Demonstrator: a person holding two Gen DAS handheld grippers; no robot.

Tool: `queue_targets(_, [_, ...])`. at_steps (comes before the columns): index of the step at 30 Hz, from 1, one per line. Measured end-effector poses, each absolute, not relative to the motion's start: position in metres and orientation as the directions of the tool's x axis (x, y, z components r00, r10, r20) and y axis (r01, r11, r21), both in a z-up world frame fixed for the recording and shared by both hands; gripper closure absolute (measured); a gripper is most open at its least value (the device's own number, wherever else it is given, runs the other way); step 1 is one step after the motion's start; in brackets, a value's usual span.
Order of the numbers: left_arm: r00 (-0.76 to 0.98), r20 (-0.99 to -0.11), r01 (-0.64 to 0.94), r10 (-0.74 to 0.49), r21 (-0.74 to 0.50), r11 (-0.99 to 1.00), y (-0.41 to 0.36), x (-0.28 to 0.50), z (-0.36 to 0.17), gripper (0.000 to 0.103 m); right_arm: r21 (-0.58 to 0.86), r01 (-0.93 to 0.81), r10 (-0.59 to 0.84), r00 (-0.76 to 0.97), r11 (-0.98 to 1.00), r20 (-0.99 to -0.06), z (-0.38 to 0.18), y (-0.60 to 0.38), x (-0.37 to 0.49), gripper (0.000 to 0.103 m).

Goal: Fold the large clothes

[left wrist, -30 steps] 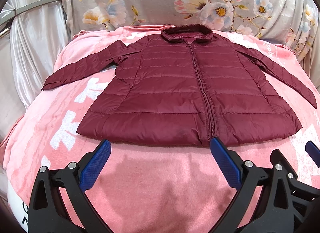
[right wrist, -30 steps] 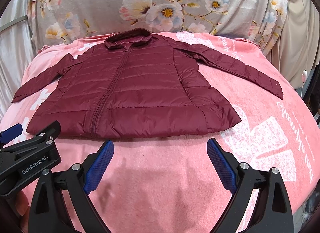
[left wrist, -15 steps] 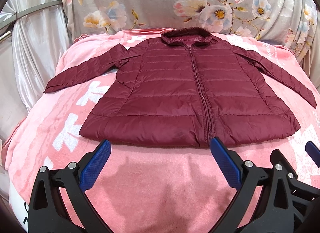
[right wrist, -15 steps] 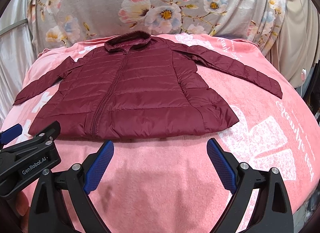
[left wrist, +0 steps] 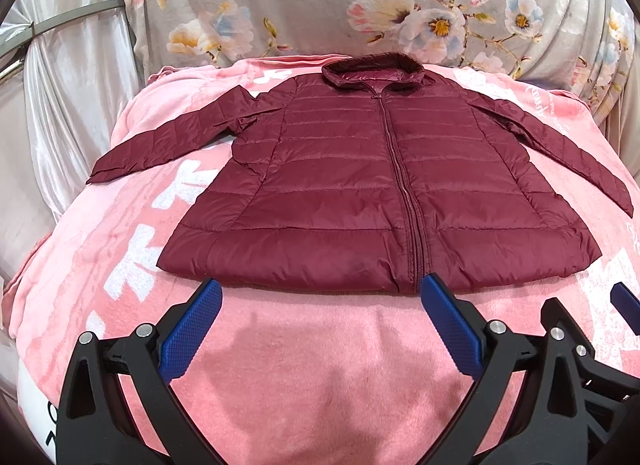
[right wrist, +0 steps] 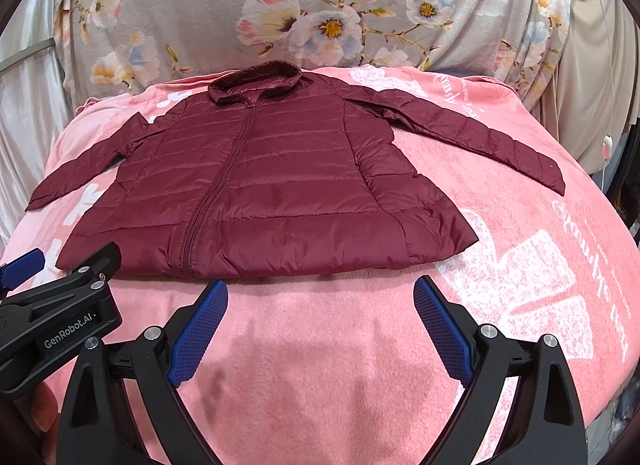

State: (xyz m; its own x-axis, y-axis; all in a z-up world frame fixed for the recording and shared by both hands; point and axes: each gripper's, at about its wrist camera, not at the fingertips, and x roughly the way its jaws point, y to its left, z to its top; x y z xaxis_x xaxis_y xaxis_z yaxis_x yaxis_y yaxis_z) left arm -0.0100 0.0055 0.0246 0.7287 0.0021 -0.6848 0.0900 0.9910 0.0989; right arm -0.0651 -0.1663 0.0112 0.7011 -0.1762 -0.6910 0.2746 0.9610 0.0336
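Observation:
A dark red quilted puffer jacket (left wrist: 360,193) lies flat and zipped on a pink blanket (left wrist: 312,353), collar at the far side, both sleeves spread outward. It also shows in the right wrist view (right wrist: 272,193). My left gripper (left wrist: 320,293) is open and empty, its blue fingertips just short of the jacket's hem near the zip. My right gripper (right wrist: 320,293) is open and empty, just short of the hem's right half. The left gripper's body (right wrist: 60,313) shows at the left of the right wrist view.
The pink blanket (right wrist: 520,285) with white print covers a rounded surface that drops off at both sides. A grey floral cloth (left wrist: 360,5) hangs behind. Shiny grey fabric (left wrist: 60,105) hangs at the left, and a beige curtain (right wrist: 592,65) at the right.
Both views have tilted or pulled back slightly, so the jacket sits a little lower in frame. The jacket itself has not moved, and both grippers stay open.

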Motion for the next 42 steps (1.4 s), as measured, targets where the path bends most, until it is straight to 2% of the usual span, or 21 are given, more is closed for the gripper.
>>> queue_targets(42, [0.681,-0.732,0.091,0.006,0.093,0.991,0.006,0.011,-0.001,0.006,0.03,0.278,-0.171,0.667,0.96,-0.725,-0.006,-0.166,-0.046,0.011])
